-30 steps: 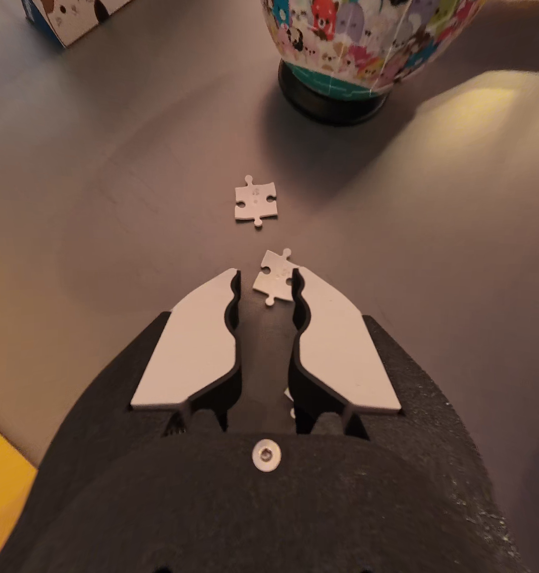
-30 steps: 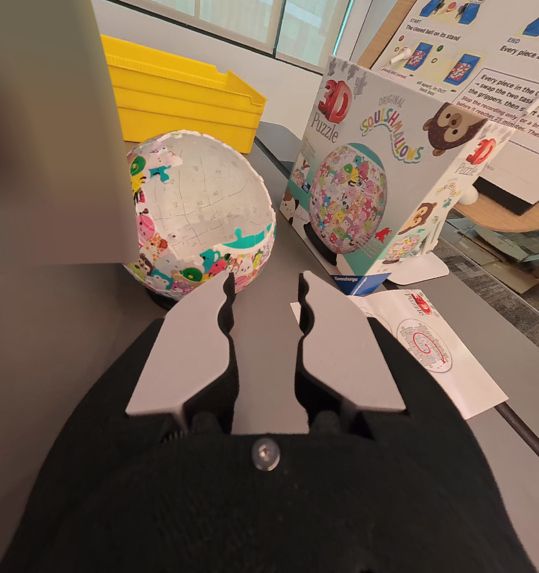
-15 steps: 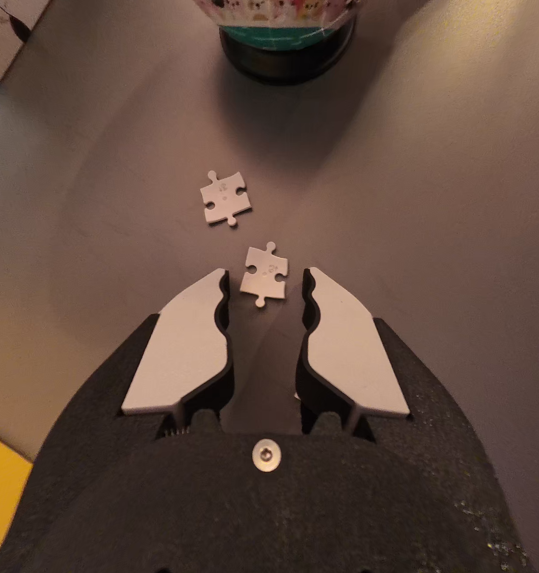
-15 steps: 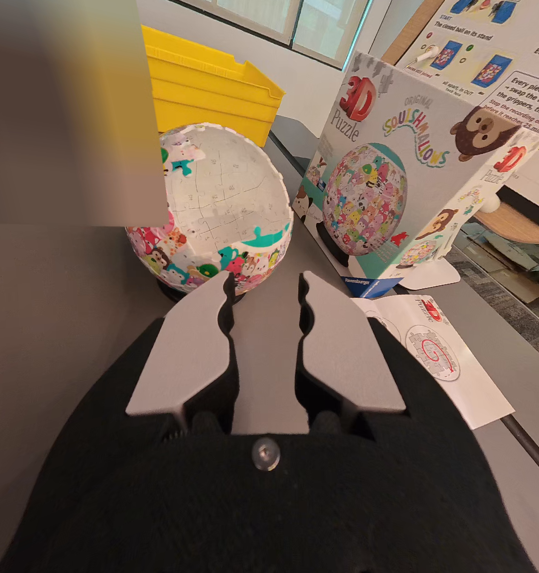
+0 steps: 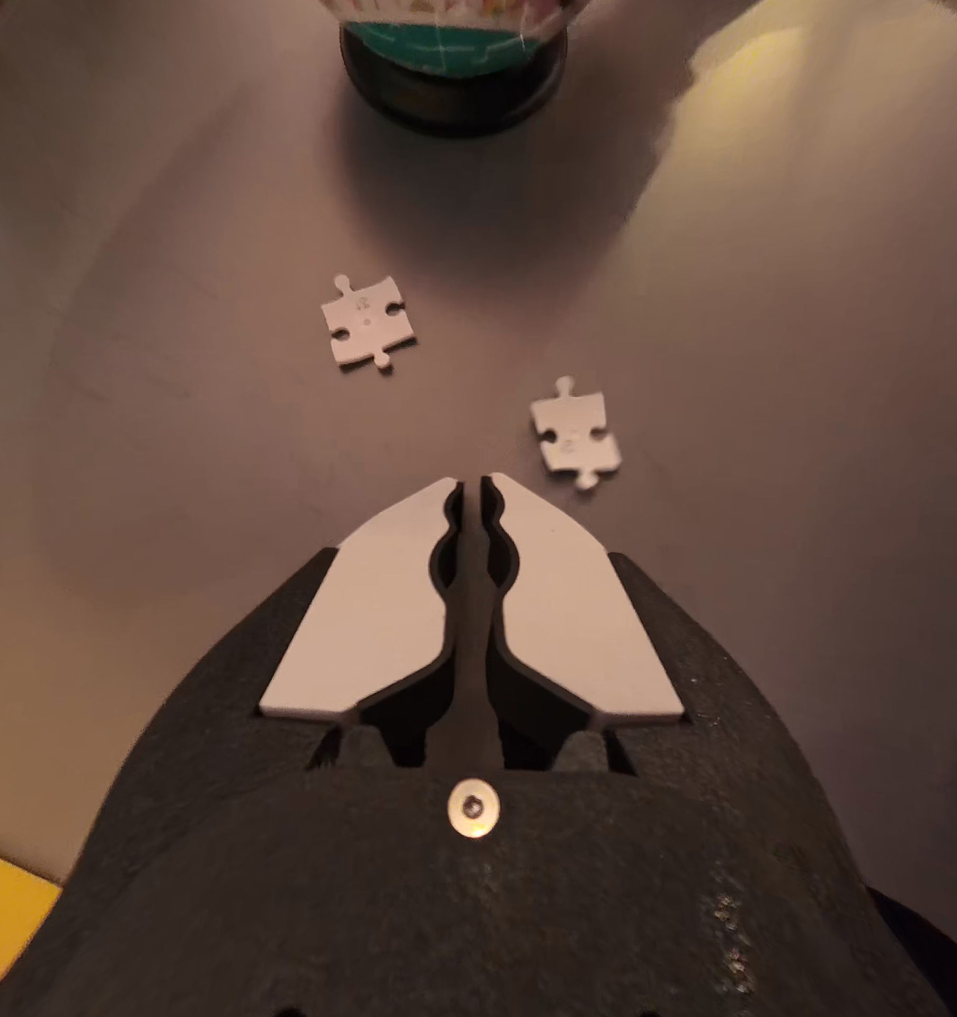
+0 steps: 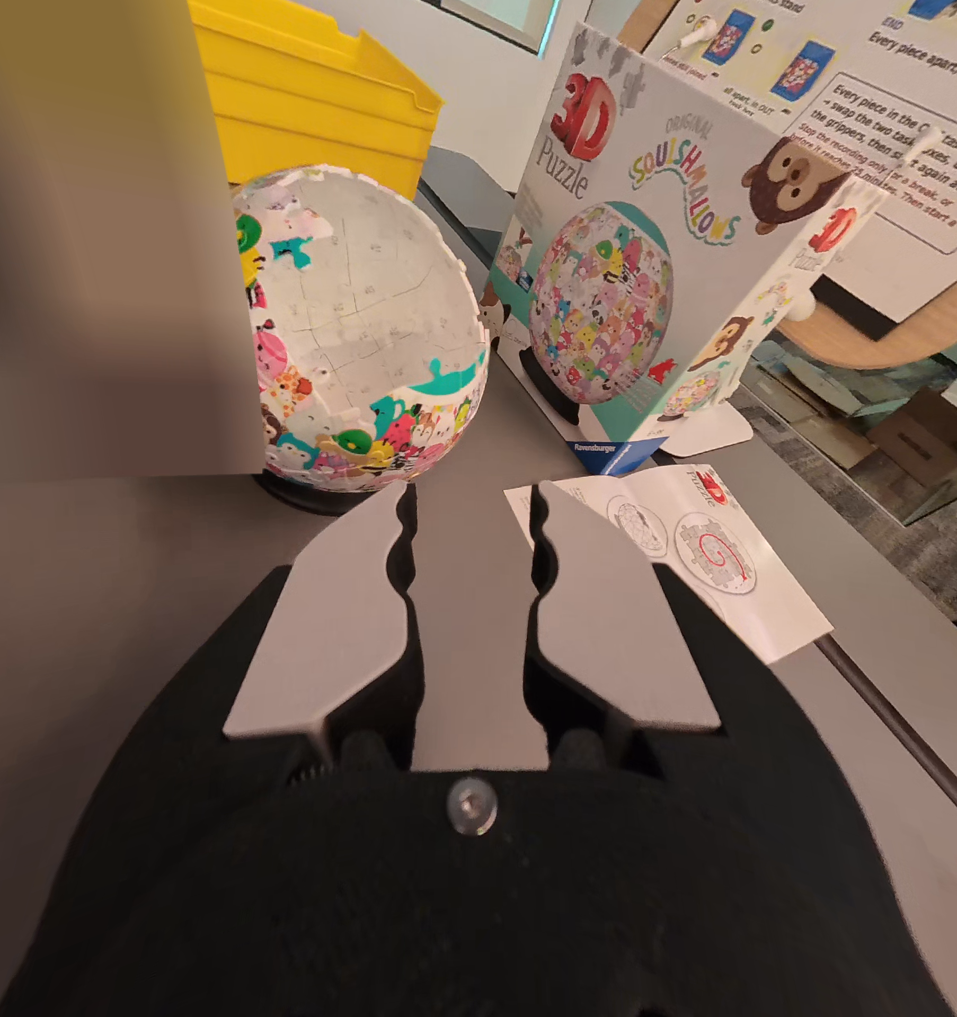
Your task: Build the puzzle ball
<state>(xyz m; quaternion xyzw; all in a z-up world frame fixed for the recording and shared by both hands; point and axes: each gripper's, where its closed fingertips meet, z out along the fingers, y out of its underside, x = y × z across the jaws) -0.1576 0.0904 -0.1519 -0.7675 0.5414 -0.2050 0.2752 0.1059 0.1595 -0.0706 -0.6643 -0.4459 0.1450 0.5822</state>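
Puzzle ball (image 6: 366,330), part built, sits on a dark stand (image 5: 454,104) at 12 o'clock in the left wrist view; its open side shows the white inner faces of the joined pieces. Two loose white pieces lie face down on the grey counter (image 5: 190,495): far piece (image 5: 367,324) at 11 o'clock, near piece (image 5: 575,435) at 1 o'clock, just beside the fingertips.

Change from half a second ago: the left hand-held gripper (image 5: 472,481) had its fingers spread around the near piece; now they are drawn nearly together with nothing between them, and the piece lies off to their right. The right hand-held gripper (image 6: 473,490) has kept its fingers apart, empty, over bare counter.

Around: puzzle box (image 6: 658,264) upright at 1 o'clock of the ball, a leaflet (image 6: 729,556) flat beside it, yellow bins (image 6: 322,104) behind the ball. A wall poster (image 6: 905,110) hangs beyond.
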